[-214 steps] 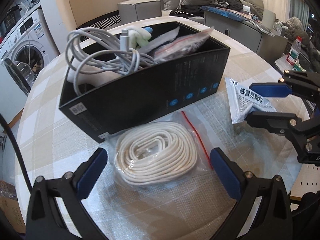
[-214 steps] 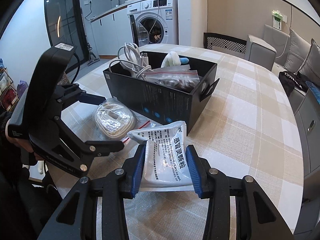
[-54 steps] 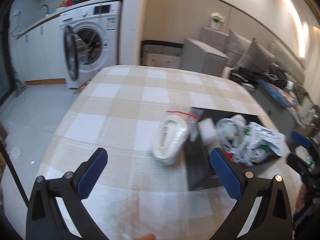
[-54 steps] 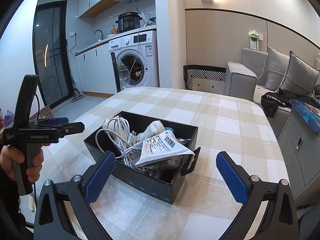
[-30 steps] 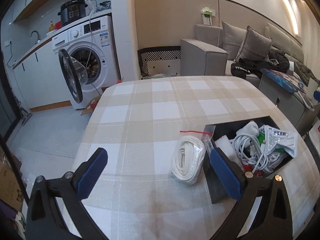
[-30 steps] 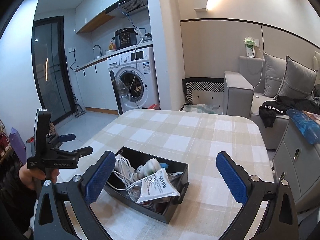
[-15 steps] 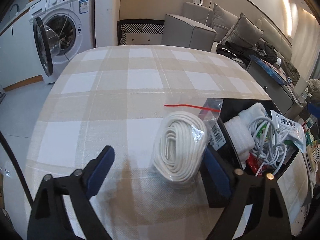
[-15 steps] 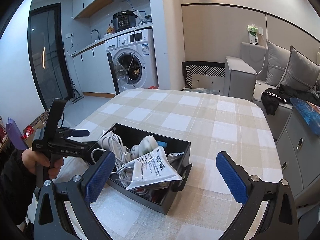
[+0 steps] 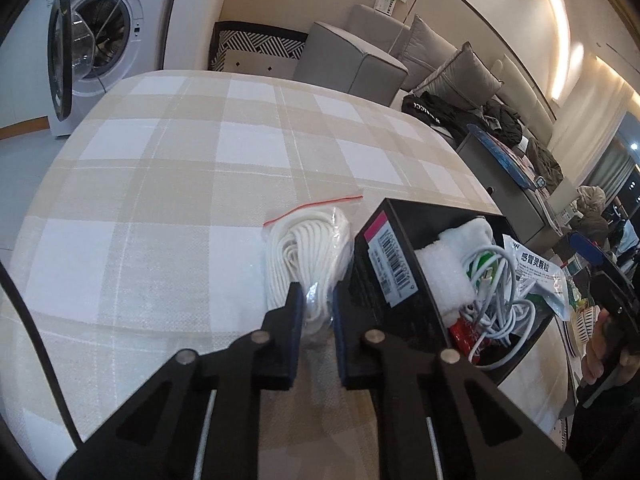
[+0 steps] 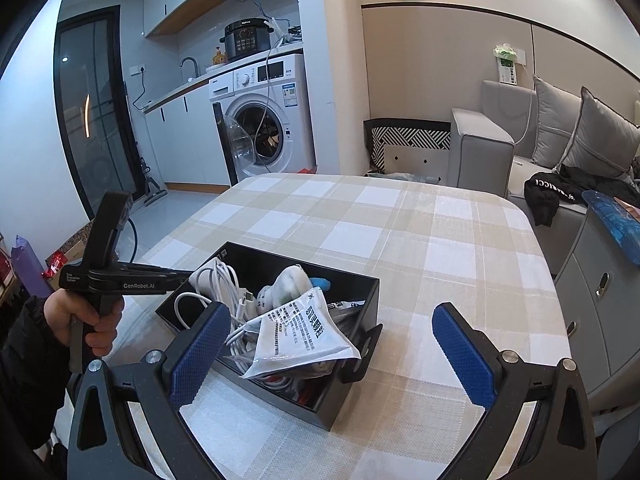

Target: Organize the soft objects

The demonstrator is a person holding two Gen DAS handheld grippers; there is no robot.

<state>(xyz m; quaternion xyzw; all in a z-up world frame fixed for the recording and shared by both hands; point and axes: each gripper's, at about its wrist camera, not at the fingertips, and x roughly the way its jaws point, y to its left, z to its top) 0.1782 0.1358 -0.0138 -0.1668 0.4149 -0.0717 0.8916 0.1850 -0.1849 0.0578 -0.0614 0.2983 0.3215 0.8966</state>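
Left hand-held gripper [image 9: 316, 312] now clamped on bagged rope [image 9: 306, 256], black box [image 9: 404, 280] alongside

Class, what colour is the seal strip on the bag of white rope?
Red. The seal strip on the bag of white rope shows best in the left wrist view.

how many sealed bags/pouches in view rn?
2. The zip bag of white rope lies on the table beside the black box, pinched in the left gripper. The printed pouch lies atop the box's contents. Others may be buried.

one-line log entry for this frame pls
left gripper: shut on bagged rope | rope: on table beside black box | right gripper: open, empty
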